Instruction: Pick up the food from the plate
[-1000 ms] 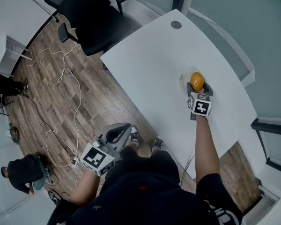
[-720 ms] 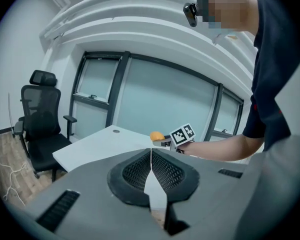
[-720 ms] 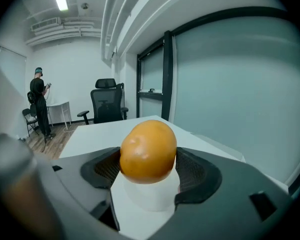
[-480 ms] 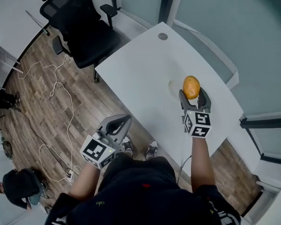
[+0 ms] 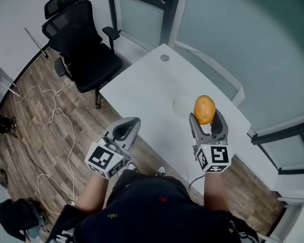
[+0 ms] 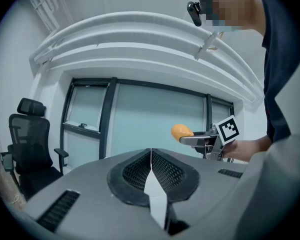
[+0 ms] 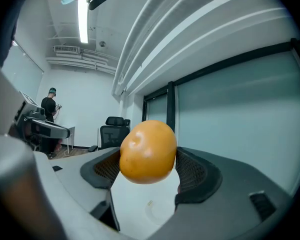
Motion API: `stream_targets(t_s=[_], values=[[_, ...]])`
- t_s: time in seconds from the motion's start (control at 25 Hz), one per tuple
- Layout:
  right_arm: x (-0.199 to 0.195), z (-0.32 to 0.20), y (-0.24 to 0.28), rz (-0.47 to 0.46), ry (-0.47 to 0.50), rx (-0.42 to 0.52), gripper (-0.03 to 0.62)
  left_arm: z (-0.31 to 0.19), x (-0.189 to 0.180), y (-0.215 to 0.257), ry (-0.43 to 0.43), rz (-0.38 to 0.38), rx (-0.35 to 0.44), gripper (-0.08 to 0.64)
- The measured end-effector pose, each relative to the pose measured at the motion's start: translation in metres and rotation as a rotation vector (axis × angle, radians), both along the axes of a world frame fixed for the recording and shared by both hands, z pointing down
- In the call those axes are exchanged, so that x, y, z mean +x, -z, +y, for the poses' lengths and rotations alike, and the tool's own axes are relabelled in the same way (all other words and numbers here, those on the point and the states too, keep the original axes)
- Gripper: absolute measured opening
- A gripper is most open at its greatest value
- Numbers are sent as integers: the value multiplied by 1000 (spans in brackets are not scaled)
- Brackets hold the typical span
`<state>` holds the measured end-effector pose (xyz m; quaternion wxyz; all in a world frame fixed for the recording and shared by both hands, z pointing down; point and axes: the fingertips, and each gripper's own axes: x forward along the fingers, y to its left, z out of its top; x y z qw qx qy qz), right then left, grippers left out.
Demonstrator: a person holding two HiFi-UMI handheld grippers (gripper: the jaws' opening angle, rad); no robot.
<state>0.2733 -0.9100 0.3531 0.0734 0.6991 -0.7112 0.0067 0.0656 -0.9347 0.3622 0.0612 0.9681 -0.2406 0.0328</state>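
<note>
Your right claw point(image 5: 205, 116) had its jaws part-way closed on the fruit point(image 5: 204, 109), one ribbed pad against each side. The fruit hung in the air above the table point(image 5: 152, 85), over the stretch toward the table's near right corner. The plate point(image 5: 181, 105), a pale disc hard to tell from the white tabletop, lay bare just to the left of the fruit in the head view. In the right gripper view it showed on the table below the fruit. By my reading the pick-up itself was as good as done, and the step in hand was simply to carry the fruit without losing it. The fruit was round and smooth-skinned and sat out near the tips of the jaws, with much of it bulging past the pads. The weak point was therefore a roll or a slip forward, not a crushing grip. You would have done well to hold the squeeze even, tightening no further than the skin could bear. It would also have helped to keep the claw level, so that the pads stayed on the widest part of the fruit, and to avoid quick turns of the wrist. Your left claw point(image 5: 133, 121) had its jaws pressed together on nothing. It hovered off the table's near edge, well apart from the fruit, where it was best left out of the way.
</note>
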Motion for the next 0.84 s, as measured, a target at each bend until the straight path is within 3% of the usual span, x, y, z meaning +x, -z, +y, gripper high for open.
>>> stream_targets(t_s=[0.52,0.84], values=[[12,11,27,-2,-27,61,357,-1,26,23,-68,20,67,23],[-5,12,27,11,-26,58,357,5,9,18,-71,20,59,23]])
